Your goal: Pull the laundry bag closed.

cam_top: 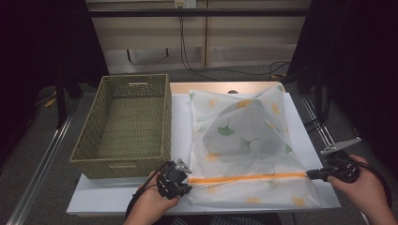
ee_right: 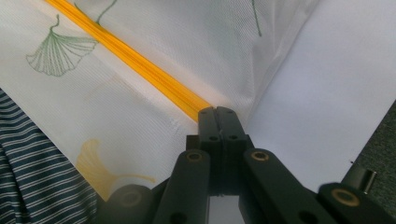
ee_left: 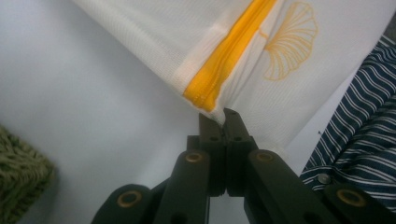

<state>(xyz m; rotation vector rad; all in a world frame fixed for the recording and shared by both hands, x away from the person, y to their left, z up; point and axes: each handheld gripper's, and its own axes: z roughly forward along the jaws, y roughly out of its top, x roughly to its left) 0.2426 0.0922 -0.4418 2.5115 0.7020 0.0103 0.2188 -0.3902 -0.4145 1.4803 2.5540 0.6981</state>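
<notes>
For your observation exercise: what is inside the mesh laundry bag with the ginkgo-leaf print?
Through the mesh laundry bag a dark grey shape shows, seemingly folded cloth; the fabric veils its details. The orange zipper is stretched between the left gripper and right gripper.

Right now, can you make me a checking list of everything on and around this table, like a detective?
Surface: white table top, wooden strip along its far edge.
Job's things: white mesh bag printed with ginkgo leaves, lying flat; its orange zipper is stretched straight between the two grippers.
Clutter: woven basket at the left, nothing seen inside.
Grippers: left gripper shut on the zipper's end at the bag's corner; right gripper shut on the zipper's other end.
Cables: a black cable trails from each gripper; more cables lie on the floor beyond the table.
Surroundings: grey floor, pale wall panels behind, dark at both sides; a striped garment near the table's front edge.
</notes>
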